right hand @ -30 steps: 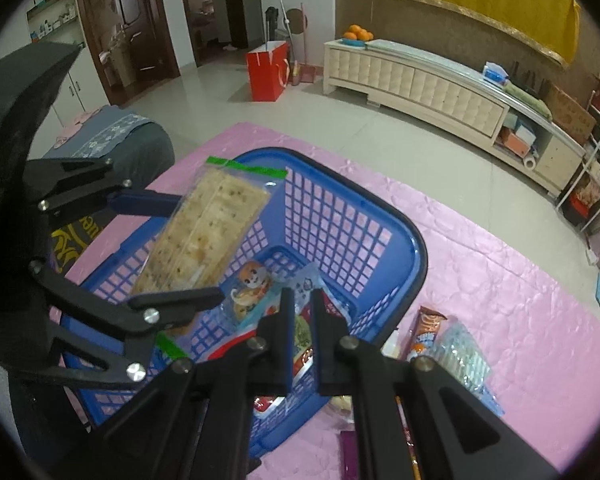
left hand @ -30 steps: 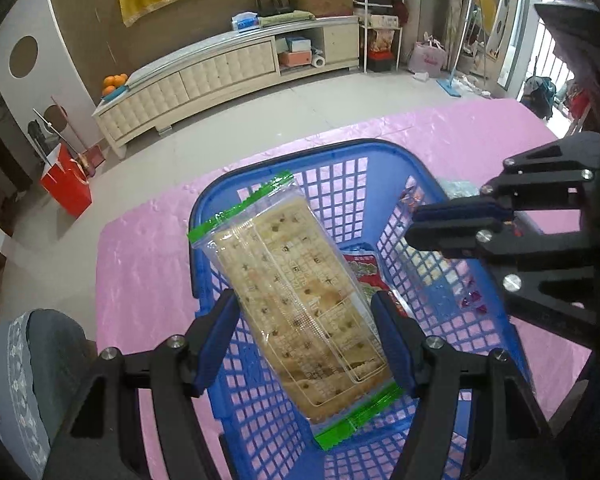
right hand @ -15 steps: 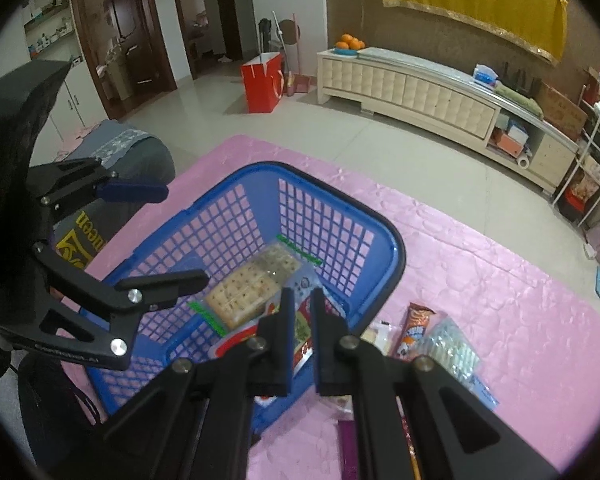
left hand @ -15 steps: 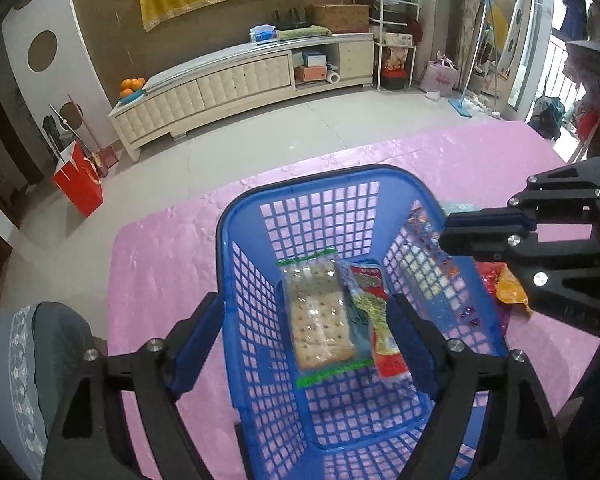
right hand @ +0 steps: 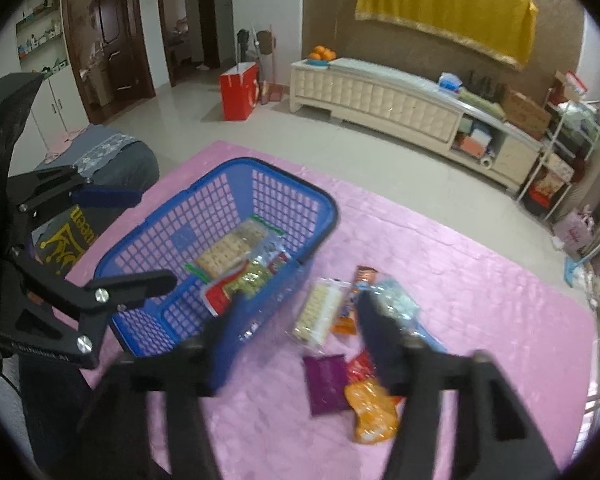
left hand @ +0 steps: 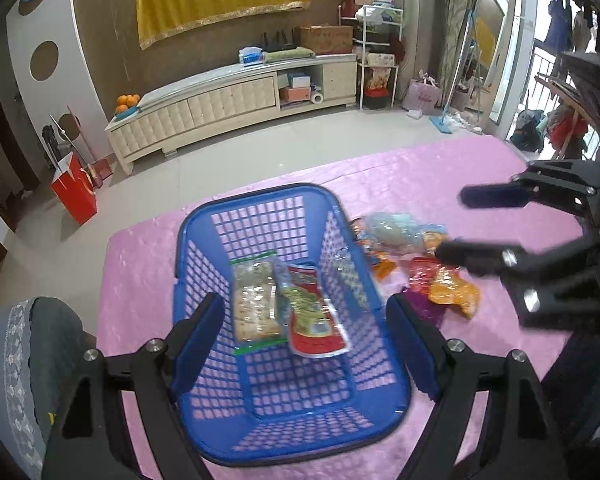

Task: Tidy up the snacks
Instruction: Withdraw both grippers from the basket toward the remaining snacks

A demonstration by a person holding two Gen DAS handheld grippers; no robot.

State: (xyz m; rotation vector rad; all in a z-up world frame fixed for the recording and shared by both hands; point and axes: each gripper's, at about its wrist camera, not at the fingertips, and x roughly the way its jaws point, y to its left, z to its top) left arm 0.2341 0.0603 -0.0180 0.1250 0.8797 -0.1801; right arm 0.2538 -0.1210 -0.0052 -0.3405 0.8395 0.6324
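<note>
A blue plastic basket [left hand: 260, 196] [right hand: 320, 196] stands on the pink tablecloth. Inside it lie a cracker packet [left hand: 256, 308] [right hand: 228, 248] and a red snack packet [left hand: 316, 320] [right hand: 244, 280]. My left gripper [left hand: 304, 320] [right hand: 136, 240] hovers above the basket's near end, open and empty. My right gripper [right hand: 300, 304] [left hand: 468, 224] hangs over the basket's right side and the loose snacks; it is blurred, its jaws are opening and nothing is between them. Beside the basket lie a cracker pack [right hand: 318, 312], a purple packet [right hand: 326, 380], an orange packet [right hand: 374, 408] [left hand: 452, 292] and a clear bluish packet [right hand: 396, 304] [left hand: 396, 228].
The pink tablecloth [left hand: 440, 168] ends at the table's far edge, with tiled floor beyond. A grey cushioned seat [left hand: 40, 340] sits at the near left. A long cream cabinet [left hand: 220, 100] and a red bag [left hand: 74, 196] stand far off.
The cracker packet left my left gripper and now lies in the basket. Both grippers rose and drew back from the basket. My right gripper's jaws went from shut to apart.
</note>
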